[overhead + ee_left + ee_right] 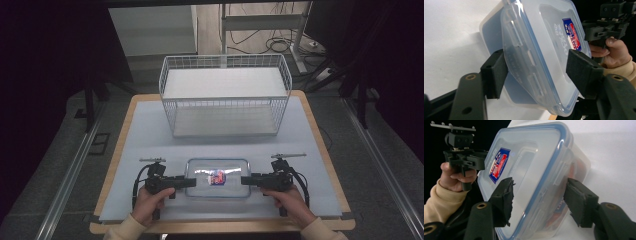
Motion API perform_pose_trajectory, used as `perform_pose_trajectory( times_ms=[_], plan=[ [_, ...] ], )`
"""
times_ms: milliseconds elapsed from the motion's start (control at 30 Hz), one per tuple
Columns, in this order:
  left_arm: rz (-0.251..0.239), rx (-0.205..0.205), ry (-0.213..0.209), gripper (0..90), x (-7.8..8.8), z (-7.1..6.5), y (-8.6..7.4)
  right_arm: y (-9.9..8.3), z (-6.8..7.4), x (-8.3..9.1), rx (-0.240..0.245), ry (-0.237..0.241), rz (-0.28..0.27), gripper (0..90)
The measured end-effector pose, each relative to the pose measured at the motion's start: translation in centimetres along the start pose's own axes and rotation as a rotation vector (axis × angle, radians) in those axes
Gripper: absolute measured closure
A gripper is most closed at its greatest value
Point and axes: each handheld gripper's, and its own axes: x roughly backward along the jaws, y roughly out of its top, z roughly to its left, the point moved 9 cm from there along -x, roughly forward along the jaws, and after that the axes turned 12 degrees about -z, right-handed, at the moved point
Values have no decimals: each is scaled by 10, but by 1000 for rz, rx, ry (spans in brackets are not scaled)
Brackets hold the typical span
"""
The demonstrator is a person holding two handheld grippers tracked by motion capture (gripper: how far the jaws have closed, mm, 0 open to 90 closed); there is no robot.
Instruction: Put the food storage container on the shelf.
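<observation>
A clear plastic container [217, 177] with a blue-rimmed lid and a red and blue label lies flat on the pale mat near the table's front edge. My left gripper [192, 182] comes at its left end and my right gripper [245, 180] at its right end. In the left gripper view the container [544, 50] has its end between the jaws of the left gripper [537, 72], one pad against the clasp side and one on the lid. In the right gripper view the right gripper [540, 200] clamps the container [529, 170] the same way.
A white wire basket [225, 61] stands at the back of the table behind the container. The pale mat [150, 135] covers a wooden table top. Beyond the far edge are table legs and cables on the floor.
</observation>
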Motion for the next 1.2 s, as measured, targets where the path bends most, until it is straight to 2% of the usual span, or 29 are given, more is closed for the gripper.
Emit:
perform_pose_trajectory(
  times_ms=[67,200,433,633,900,1200],
  plan=[
    [-8,-11,2,374,2,-3,-2,0,1,2,-4,6,-6,460],
    [-21,-24,10,387,5,-6,-4,-1,5,4,22,-2,-18,467],
    [-33,-39,1,416,9,-9,-5,-3,9,7,40,-7,-40,484],
    [-40,-45,14,427,10,-12,-6,-4,11,9,26,-7,-60,503],
    [-66,-96,31,448,11,-19,-2,-1,13,12,38,-21,-81,515],
    [-89,-106,42,467,11,-20,2,2,14,14,51,-29,-98,523]
  ],
)
